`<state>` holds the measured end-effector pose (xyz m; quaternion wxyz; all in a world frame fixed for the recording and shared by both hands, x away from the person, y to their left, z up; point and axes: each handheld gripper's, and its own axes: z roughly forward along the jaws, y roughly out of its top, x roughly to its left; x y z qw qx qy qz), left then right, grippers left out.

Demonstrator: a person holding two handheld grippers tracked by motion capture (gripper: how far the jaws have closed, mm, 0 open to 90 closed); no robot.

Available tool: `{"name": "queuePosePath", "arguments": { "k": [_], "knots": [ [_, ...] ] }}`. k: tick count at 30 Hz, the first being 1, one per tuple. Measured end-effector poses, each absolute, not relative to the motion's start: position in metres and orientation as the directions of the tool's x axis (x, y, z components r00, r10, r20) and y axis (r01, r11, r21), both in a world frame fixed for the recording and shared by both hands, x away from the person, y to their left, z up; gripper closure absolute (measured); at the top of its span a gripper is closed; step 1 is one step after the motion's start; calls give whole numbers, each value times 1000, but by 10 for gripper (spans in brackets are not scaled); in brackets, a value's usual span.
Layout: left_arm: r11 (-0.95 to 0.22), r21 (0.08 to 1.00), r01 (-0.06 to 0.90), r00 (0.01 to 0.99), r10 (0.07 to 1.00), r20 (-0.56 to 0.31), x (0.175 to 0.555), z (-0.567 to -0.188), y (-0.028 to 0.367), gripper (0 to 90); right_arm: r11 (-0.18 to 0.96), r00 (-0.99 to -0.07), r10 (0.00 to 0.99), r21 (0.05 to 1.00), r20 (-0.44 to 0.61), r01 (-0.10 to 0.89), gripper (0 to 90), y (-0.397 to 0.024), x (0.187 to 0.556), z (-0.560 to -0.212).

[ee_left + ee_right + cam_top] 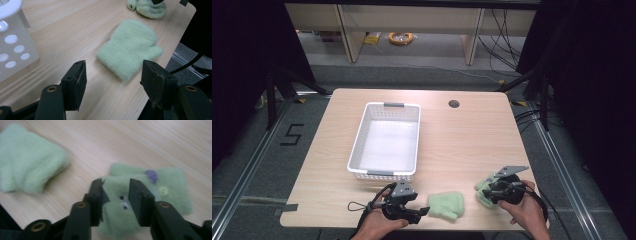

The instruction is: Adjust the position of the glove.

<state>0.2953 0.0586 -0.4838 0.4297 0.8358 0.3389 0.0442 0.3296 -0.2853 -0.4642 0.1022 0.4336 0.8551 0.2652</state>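
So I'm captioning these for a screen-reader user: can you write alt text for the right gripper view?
The right gripper reaches down over a pale green fleece mitten on a light wooden table, its two black jaws set around a pinch of fabric beside small sewn-on eyes. A purple patch and a pale button show on the mitten, and a second green mitten lies at upper left.

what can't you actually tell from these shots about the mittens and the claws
- Right claw: its jaws straddle the buttoned mitten; blur in the right gripper view leaves it unclear whether the pads press it.
- In the high view that claw and hand cover most of this mitten.
- Plain mitten: its underside is hidden.
- Basket: cut off by the left gripper view's edge.
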Motion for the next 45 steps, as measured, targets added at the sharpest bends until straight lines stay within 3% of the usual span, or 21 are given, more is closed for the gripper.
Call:
{"name": "queuePosePath", "arguments": {
  "k": [6, 11, 17, 21, 26, 35, 37, 39, 41, 45],
  "knots": [
    [-372, 755, 540, 757, 607, -243, 294, -484, 58, 369, 507, -629, 775, 529, 65, 680, 715, -276, 326, -468],
    [-383, 749, 540, 758, 609, -234, 294, -485, 59, 369, 581, -677, 736, 517, -3, 629, 900, -271, 326, -473],
    [-392, 739, 548, 758, 606, -240, 294, -486, 60, 369, 597, -710, 704, 541, 1, 593, 900, -283, 316, -464],
    [-387, 743, 546, 756, 611, -237, 294, -486, 60, 368, 521, -655, 755, 571, 37, 634, 900, -291, 311, -462],
    [-392, 741, 545, 759, 606, -237, 295, -487, 60, 367, 512, -669, 742, 606, 45, 609, 792, -273, 323, -467],
    [-404, 733, 546, 760, 607, -231, 294, -487, 61, 367, 582, -682, 731, 531, -10, 616, 605, -257, 334, -482],
    [-387, 744, 545, 759, 603, -243, 293, -488, 59, 367, 586, -684, 729, 533, -17, 611, 639, -259, 332, -483],
    [-390, 743, 544, 762, 601, -242, 292, -488, 59, 367, 607, -701, 711, 549, -52, 574, 752, -264, 330, -483],
    [-396, 738, 547, 761, 602, -240, 292, -488, 59, 367, 602, -695, 718, 535, -38, 593, 811, -268, 327, -481],
    [-401, 738, 544, 764, 600, -237, 293, -488, 60, 367, 604, -707, 706, 541, -25, 584, 886, -271, 321, -478]
  ]
}}
